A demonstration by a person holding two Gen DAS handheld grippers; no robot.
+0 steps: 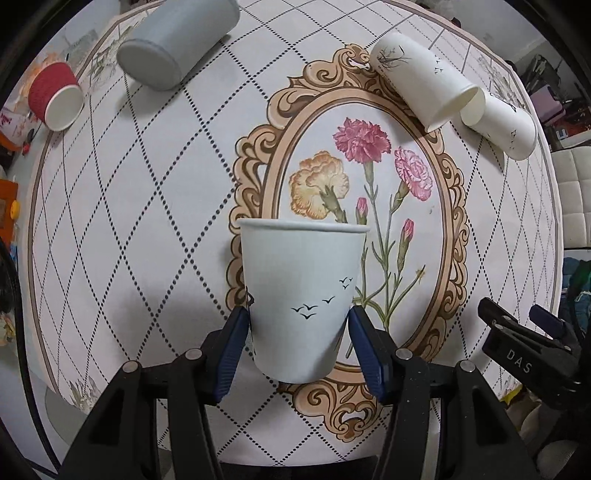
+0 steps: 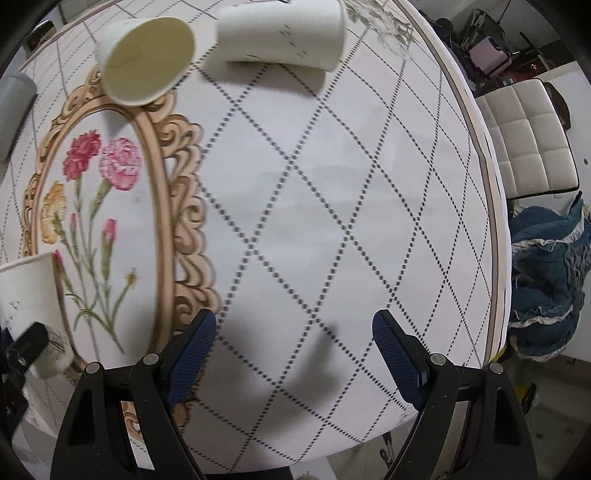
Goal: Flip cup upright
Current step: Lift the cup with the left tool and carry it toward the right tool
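My left gripper (image 1: 299, 325) is shut on a pale paper cup with small bird prints (image 1: 303, 295), held upright with its rim on top, over the flower picture on the round table (image 1: 129, 221). The same cup shows at the left edge of the right wrist view (image 2: 29, 295). My right gripper (image 2: 293, 332) is open and empty above bare tablecloth near the table's right edge. It shows at the right of the left wrist view (image 1: 524, 332).
Two white paper cups lie on their sides at the far right (image 1: 424, 81) (image 1: 506, 125), also in the right wrist view (image 2: 147, 59) (image 2: 284, 33). A grey cup (image 1: 177, 48) and a red cup (image 1: 55, 96) lie on their sides at the far left. A white chair (image 2: 532, 147) and blue cloth (image 2: 546, 273) stand beyond the table edge.
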